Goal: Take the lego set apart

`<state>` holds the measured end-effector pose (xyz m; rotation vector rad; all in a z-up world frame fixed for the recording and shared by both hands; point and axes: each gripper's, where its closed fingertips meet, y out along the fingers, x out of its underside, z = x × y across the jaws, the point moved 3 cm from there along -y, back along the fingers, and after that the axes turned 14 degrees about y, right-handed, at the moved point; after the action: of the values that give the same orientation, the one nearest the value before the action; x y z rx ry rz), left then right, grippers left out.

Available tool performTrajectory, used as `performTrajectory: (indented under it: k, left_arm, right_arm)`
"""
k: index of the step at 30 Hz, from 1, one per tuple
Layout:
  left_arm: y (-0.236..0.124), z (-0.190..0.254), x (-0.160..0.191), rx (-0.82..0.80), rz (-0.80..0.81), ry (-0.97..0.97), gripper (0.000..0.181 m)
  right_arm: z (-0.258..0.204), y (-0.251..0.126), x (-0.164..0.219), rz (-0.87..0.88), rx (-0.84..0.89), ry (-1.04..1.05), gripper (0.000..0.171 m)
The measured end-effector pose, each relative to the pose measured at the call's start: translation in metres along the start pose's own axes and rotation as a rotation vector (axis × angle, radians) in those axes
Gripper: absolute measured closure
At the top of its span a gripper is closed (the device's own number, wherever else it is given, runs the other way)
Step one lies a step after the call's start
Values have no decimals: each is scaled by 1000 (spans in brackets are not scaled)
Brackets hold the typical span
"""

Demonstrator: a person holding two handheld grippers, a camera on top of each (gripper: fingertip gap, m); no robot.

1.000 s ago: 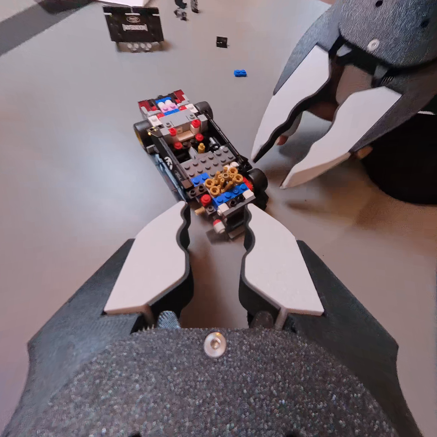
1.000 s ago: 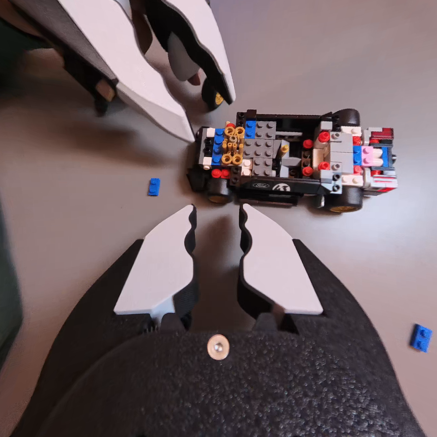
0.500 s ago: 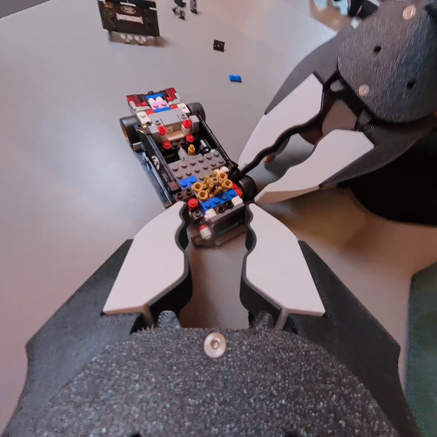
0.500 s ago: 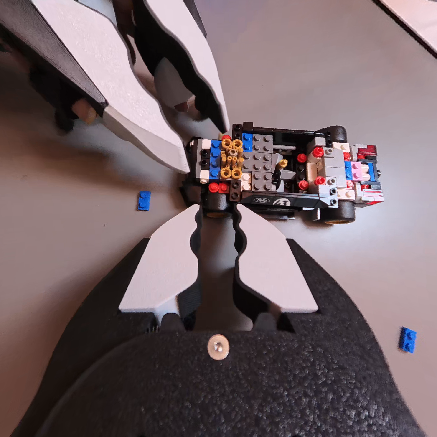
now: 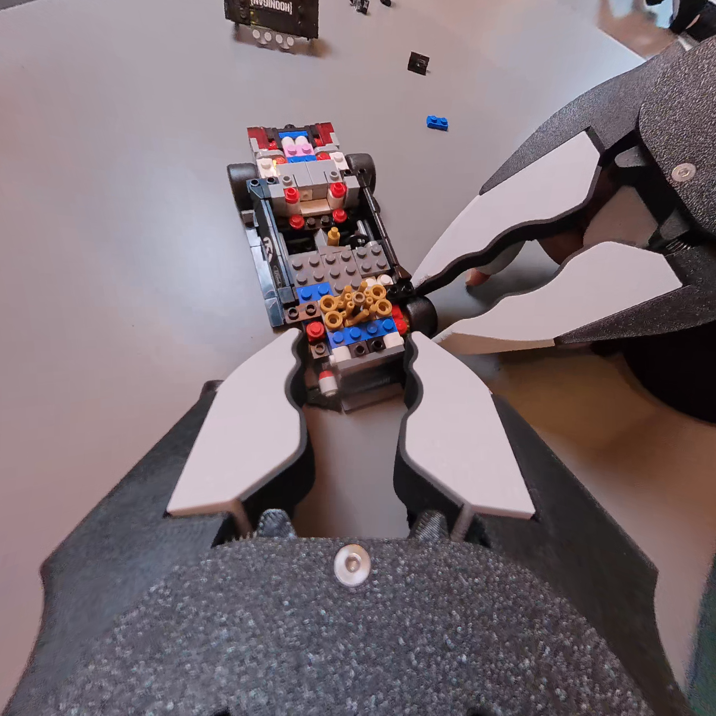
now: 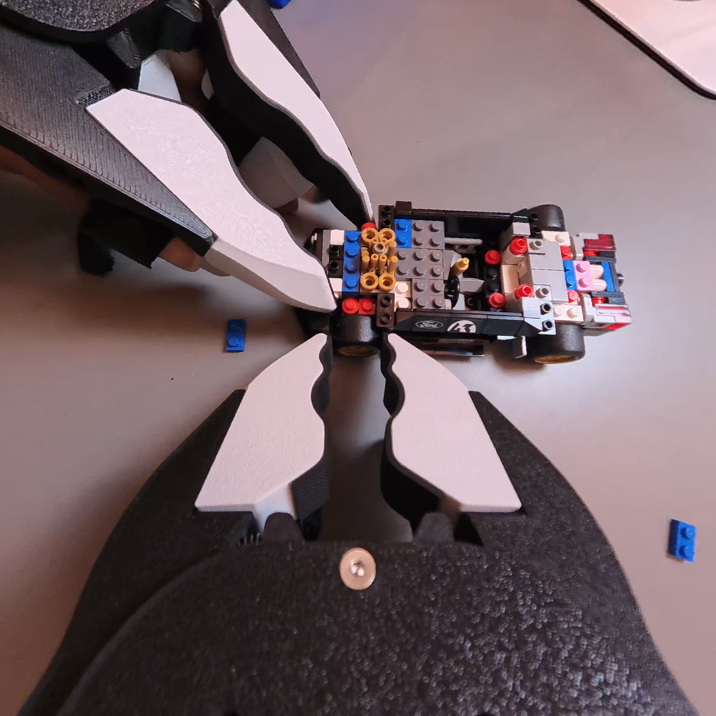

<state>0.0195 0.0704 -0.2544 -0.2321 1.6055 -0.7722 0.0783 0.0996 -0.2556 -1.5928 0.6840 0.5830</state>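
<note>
Left wrist view: the lego car (image 5: 317,248) stands on the grey table (image 5: 97,232), its long axis running from near to far. Its near end sits between the spread fingers of the left gripper (image 5: 352,348); whether they press it is unclear. The right gripper (image 5: 426,306) straddles the near right wheel (image 5: 420,314). A blue plate (image 5: 437,123) lies far right, with bare table left.

Right wrist view: the car's axis runs left to right. The right gripper's (image 6: 354,341) parted fingers flank a wheel (image 6: 356,333), contact uncertain. The left gripper (image 6: 348,263) hides the car's left end.

black plate (image 5: 272,17) cropped at top edge
</note>
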Motion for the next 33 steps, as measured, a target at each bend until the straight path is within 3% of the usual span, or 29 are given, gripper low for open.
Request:
performTrajectory:
  k: [16, 19, 23, 31, 33]
  left_arm:
    - [4, 7, -3, 2, 7, 24, 134]
    - [-3, -17, 3, -129, -26, 31, 144]
    - [-1, 8, 1, -27, -25, 77, 145]
    - [2, 6, -2, -13, -22, 69, 145]
    - [1, 8, -2, -5, -15, 62, 142]
  right_arm:
    - [0, -8, 8, -24, 32, 21, 147]
    - [2, -16, 15, -55, 20, 75, 147]
    - [0, -27, 25, -58, 15, 115, 147]
    - [-1, -34, 31, -51, 51, 65, 147]
    - [-4, -33, 31, -52, 23, 62, 129]
